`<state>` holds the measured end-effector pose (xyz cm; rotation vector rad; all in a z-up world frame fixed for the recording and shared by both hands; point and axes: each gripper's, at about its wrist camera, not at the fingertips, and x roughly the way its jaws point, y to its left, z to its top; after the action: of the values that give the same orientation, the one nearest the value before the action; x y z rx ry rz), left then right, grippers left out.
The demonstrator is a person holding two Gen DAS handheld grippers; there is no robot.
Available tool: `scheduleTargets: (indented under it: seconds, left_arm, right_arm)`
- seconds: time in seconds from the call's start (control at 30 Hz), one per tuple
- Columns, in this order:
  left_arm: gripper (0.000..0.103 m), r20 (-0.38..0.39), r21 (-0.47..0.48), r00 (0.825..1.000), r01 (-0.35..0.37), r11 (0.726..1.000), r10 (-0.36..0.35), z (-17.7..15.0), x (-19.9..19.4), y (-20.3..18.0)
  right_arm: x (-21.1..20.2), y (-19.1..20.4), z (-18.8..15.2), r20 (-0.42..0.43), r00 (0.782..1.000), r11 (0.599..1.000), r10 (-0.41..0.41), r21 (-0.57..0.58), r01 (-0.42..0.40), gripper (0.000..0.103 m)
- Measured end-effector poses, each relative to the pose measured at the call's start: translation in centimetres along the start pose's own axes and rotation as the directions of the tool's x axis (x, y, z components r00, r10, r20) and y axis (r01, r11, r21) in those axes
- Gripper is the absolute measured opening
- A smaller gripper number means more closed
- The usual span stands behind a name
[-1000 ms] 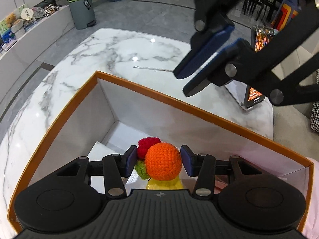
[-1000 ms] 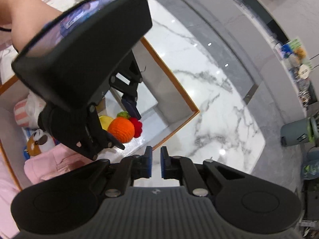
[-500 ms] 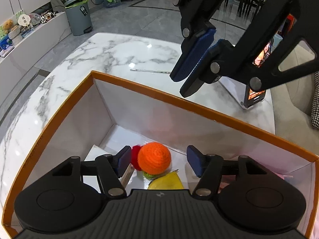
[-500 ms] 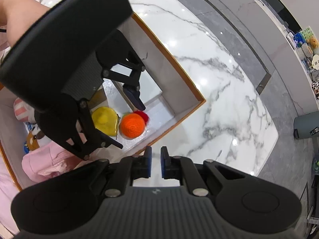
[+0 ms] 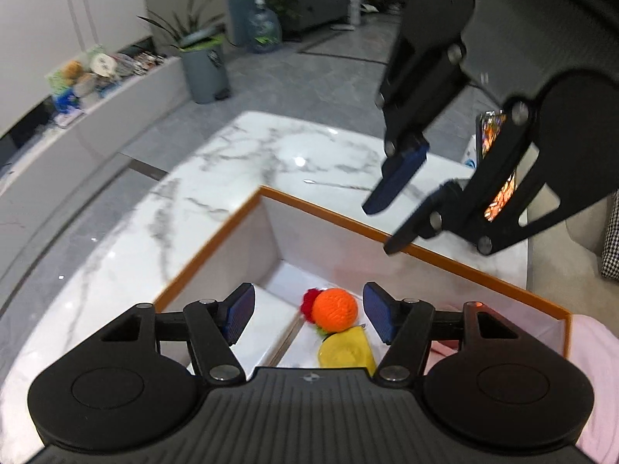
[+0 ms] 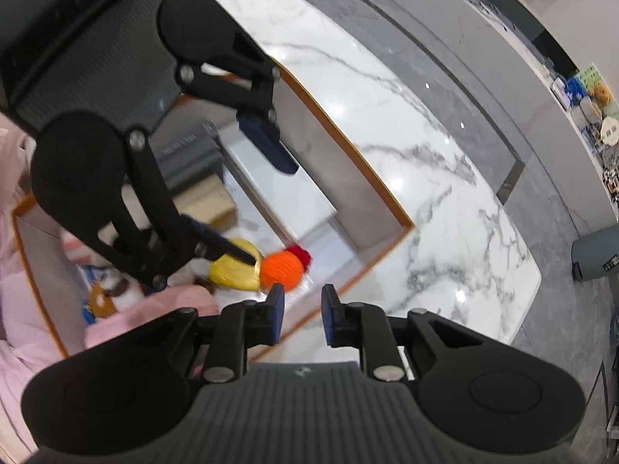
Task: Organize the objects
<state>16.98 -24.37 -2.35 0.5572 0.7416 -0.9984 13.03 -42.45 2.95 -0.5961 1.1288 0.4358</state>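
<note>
**Orange ball dropped into the box, both grippers lifting clear**

The orange crocheted ball lies on the floor of the orange-rimmed box, in its far corner, touching a small red knitted piece behind it and a yellow soft toy just beside it on the near side. A second ago that ball sat between the fingers of the left gripper; half a second ago they had parted and it had fallen free. Now the fingers are spread wide with nothing between them, and the gripper has risen, so the ball looks smaller and deeper below it. To my eye this item is finished: it is stowed, and the hand is free for the next one.

The right gripper hangs above the box edge. Its fingers, nearly pressed together a moment back, now stand apart with a clear gap and hold nothing. I take that as readying for another pick, though what it will go for I cannot tell.

The box holds more: a white inner tray or divider along the far wall, a grey carton with a tan one beside it, a plush animal and pink fabric toward the near end. The box stands on the white marble worktop, which also carries a lit phone beyond the box.
</note>
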Motion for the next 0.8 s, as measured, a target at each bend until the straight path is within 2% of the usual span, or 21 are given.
scheduleTargets:
  seconds: [0.2, 0.4, 0.53, 0.67, 0.7, 0.77, 0.8]
  left_arm:
    - [0.073, 0.073, -0.076, 0.993, -0.089, 0.993, 0.094, -1.3, -5.5, 0.0]
    - [0.073, 0.154, -0.200, 0.968, -0.167, 0.965, 0.199, -3.4, -10.1, -1.1]
    - [0.074, 0.208, -0.254, 0.931, -0.245, 0.936, 0.301, -5.2, -12.2, -2.7]
    - [0.085, 0.207, -0.335, 0.895, -0.314, 0.888, 0.394, -6.7, -13.7, -4.1]
    - [0.090, 0.211, -0.358, 0.881, -0.334, 0.872, 0.424, -7.1, -13.9, -4.6]
    - [0.091, 0.212, -0.387, 0.845, -0.389, 0.836, 0.491, -7.8, -14.2, -5.5]
    - [0.092, 0.206, -0.393, 0.833, -0.411, 0.823, 0.514, -8.3, -14.3, -5.9]
  right_arm:
    - [-2.7, 2.7, 0.3, 0.100, 0.995, 1.000, -0.021, 0.023, 0.019, 0.027]
    - [-5.4, 6.7, -0.1, 0.209, 0.975, 0.993, -0.080, 0.107, 0.059, 0.030]
    - [-7.2, 9.7, -1.1, 0.308, 0.943, 0.977, -0.126, 0.201, 0.065, 0.034]
    - [-8.2, 12.7, -2.1, 0.337, 0.913, 0.940, -0.231, 0.320, 0.119, 0.039]
    - [-8.2, 13.1, -2.3, 0.329, 0.909, 0.924, -0.256, 0.358, 0.130, 0.040]
    - [-8.2, 14.0, -3.0, 0.325, 0.893, 0.886, -0.310, 0.440, 0.148, 0.049]
    - [-8.1, 14.4, -3.4, 0.326, 0.886, 0.866, -0.330, 0.479, 0.146, 0.050]
